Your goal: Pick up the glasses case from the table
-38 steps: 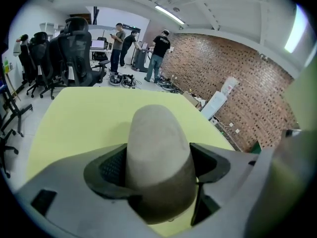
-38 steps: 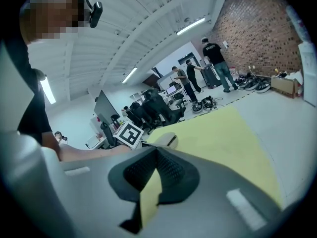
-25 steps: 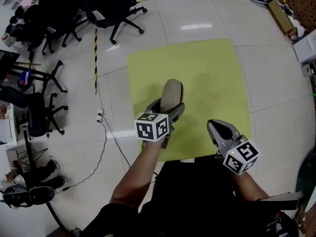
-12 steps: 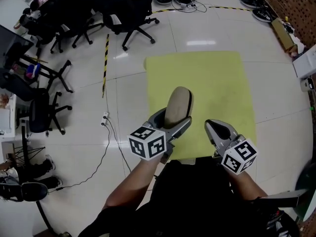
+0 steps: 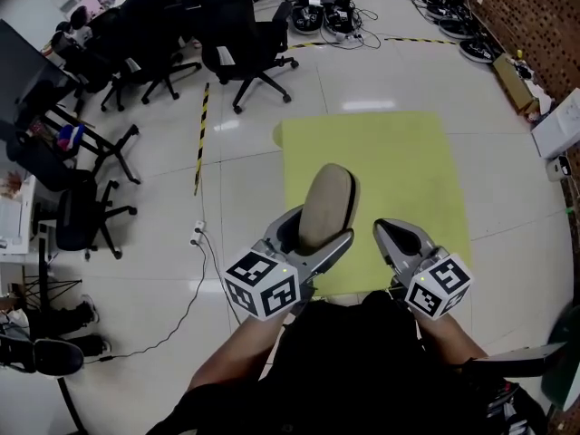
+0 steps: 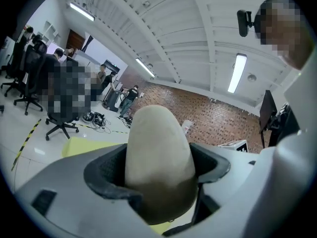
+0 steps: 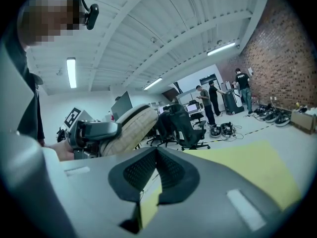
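Far left there's a bunch of black office chairs (image 5: 245, 30) on the white tile floor (image 5: 245, 188). A strip of black-and-yellow tape (image 5: 199, 139) runs along the tiles, and a thin cable (image 5: 186, 297) trails toward the near side.

Next over is the left gripper (image 5: 317, 229), and it's got the glasses case (image 5: 328, 202). It's a beige oval case, clamped at its lower end between the two jaws with the rounded top sticking up and out past them. The left gripper view shows this really clearly: the case (image 6: 156, 143) fills the gap, with a dark pad pressed against each side, so the left gripper (image 6: 158, 167) is firmly closed on it. The case is up in the air and not touching anything else. From the head view it sits over the near-left part of the yellow mat (image 5: 390, 170).

Just to the right, near the mat's near edge, is the right gripper (image 5: 403, 236). It's close to the left one but not touching it. In its own view the right gripper (image 7: 157, 170) has its pads meeting at the tips with nothing held. The case (image 7: 131, 128) shows off to its left.

Far right there's a brick wall (image 5: 535, 16) with a cardboard box (image 5: 512, 80) in front of it.
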`<act>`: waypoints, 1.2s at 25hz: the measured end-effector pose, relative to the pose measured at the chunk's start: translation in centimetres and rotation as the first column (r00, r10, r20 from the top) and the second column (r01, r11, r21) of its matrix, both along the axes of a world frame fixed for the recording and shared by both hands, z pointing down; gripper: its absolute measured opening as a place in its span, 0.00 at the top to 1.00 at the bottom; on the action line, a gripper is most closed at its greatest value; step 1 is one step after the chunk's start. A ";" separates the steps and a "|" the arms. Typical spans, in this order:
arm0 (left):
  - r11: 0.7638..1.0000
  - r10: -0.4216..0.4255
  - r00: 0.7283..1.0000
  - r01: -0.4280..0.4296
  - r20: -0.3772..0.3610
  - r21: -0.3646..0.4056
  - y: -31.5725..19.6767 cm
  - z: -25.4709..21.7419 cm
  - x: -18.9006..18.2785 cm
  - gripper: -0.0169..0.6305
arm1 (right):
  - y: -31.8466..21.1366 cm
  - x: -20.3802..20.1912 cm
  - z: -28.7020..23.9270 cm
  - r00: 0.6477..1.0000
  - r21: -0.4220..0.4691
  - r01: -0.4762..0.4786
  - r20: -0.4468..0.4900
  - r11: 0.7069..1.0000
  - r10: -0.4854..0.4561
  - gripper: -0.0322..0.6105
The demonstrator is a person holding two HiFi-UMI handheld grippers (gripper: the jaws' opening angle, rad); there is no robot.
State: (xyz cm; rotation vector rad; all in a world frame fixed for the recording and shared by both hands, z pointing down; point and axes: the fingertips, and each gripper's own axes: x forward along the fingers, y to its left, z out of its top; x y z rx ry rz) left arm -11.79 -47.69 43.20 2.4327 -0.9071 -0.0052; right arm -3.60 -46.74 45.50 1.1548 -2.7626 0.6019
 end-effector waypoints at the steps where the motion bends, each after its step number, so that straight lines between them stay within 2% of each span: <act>1: 1.000 0.002 1.000 -0.002 0.004 0.015 0.3 -0.5 -0.1 0.37 | 0.1 -0.1 -0.4 1.000 0.002 0.000 0.015 1.000 0.000 0.95; 4: 0.999 0.006 1.000 -0.007 0.018 0.052 1.2 -1.6 -0.6 0.37 | 0.5 -0.6 -1.6 0.998 0.007 -0.001 0.057 1.000 0.000 0.95; 11: 0.996 0.004 1.000 -0.006 0.020 0.094 2.5 -2.9 -1.6 0.37 | 1.4 -0.9 -2.7 0.998 0.044 -0.019 0.057 0.999 0.017 0.95; 18: 0.999 0.014 1.000 -0.015 0.009 0.040 2.7 -1.6 -2.4 0.37 | 2.1 -1.1 -2.5 0.998 0.052 -0.039 0.040 0.998 0.037 0.95; 30: 0.998 0.055 0.998 -0.055 0.020 0.038 3.6 -0.7 -1.9 0.37 | 3.7 0.5 -1.8 0.996 0.025 -0.093 -0.002 0.995 0.093 0.95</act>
